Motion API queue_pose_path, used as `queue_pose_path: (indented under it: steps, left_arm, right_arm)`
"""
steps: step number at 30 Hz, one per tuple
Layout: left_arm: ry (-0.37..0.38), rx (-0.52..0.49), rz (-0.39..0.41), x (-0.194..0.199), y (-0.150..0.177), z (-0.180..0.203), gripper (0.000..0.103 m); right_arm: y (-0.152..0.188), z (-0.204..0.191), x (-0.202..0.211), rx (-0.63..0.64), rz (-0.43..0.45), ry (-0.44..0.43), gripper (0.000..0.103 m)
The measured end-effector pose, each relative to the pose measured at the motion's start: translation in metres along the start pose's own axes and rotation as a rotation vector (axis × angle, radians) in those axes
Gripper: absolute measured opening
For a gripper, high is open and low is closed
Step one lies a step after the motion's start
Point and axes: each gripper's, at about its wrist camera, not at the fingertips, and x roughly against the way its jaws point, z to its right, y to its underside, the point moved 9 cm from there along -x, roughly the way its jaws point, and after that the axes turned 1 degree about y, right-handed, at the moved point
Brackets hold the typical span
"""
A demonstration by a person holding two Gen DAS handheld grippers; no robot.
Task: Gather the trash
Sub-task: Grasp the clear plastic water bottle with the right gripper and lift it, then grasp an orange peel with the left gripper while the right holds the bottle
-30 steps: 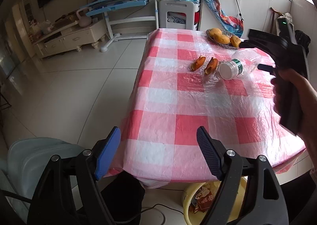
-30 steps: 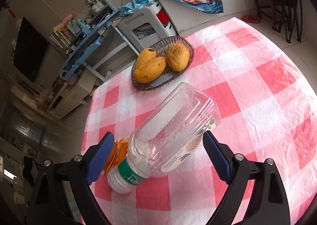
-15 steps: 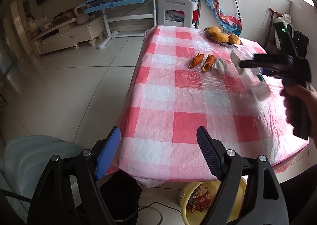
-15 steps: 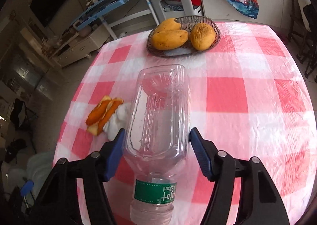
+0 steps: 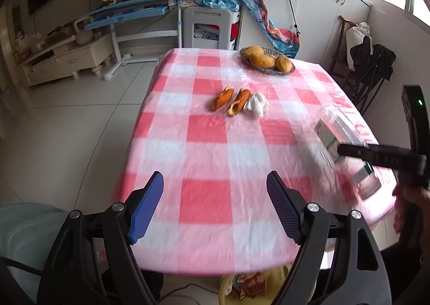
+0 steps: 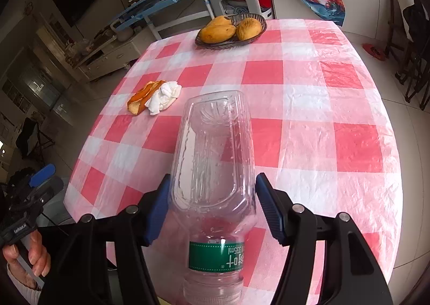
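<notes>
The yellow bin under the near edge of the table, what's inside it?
The yellow bin holds a crumpled printed wrapper. The checked tablecloth and the left gripper cover most of it, so anything deeper is hidden.

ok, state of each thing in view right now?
bottle: empty, cap end toward camera, held off the table
right gripper: jaws just closed, shut on bottle
left gripper: open, nothing between jaws
peels: on table, beside tissue
tissue: crumpled, on table
mangoes: whole, in basket
</notes>
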Motion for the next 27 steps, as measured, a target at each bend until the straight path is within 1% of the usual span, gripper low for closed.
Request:
queue_pose_path:
  steps: [1,3,6,9,11,13,17,19,21,22,24,27]
  left_arm:
    - [-0.005,0.010,0.005,-0.007,-0.008,0.001,0.075]
    - [-0.003,0.024,0.004,-0.023,-0.022,0.004,0.069]
    - [-0.021,0.011,-0.014,-0.050,-0.040,0.006,0.063]
    - [-0.081,0.004,-0.021,-0.079,-0.061,-0.001,0.060]
    - [-0.105,0.026,-0.032,-0.095,-0.073,-0.009,0.059]
    - [-0.121,0.028,-0.042,-0.111,-0.083,-0.011,0.058]
    - [-0.133,-0.023,-0.075,-0.140,-0.093,-0.004,0.057]
    - [-0.141,-0.045,-0.100,-0.154,-0.092,-0.001,0.055]
    - [-0.128,-0.051,-0.121,-0.165,-0.089,0.000,0.043]
    - [-0.120,-0.045,-0.108,-0.165,-0.090,-0.001,0.039]
    - [-0.096,-0.040,-0.118,-0.164,-0.090,-0.001,0.017]
    - [-0.083,-0.026,-0.110,-0.154,-0.087,-0.003,0.016]
  right_arm:
    - [0.000,0.000,0.002,0.005,0.004,0.001,0.061]
    - [-0.005,-0.005,-0.001,0.011,0.003,-0.005,0.061]
    - [-0.003,-0.005,-0.001,0.000,-0.006,-0.023,0.061]
    - [-0.004,-0.005,-0.002,-0.021,-0.011,-0.049,0.061]
    - [-0.004,-0.006,-0.003,-0.028,-0.014,-0.063,0.061]
    - [-0.005,-0.007,-0.004,-0.027,-0.015,-0.072,0.061]
    - [-0.004,-0.010,-0.007,-0.017,-0.021,-0.078,0.062]
    - [-0.003,-0.010,-0.009,-0.009,-0.026,-0.071,0.062]
    - [-0.002,-0.010,-0.012,-0.001,-0.034,-0.065,0.062]
    - [-0.002,-0.010,-0.014,0.005,-0.037,-0.061,0.062]
    - [-0.001,-0.011,-0.017,0.015,-0.044,-0.057,0.062]
    - [-0.001,-0.013,-0.018,0.028,-0.040,-0.061,0.062]
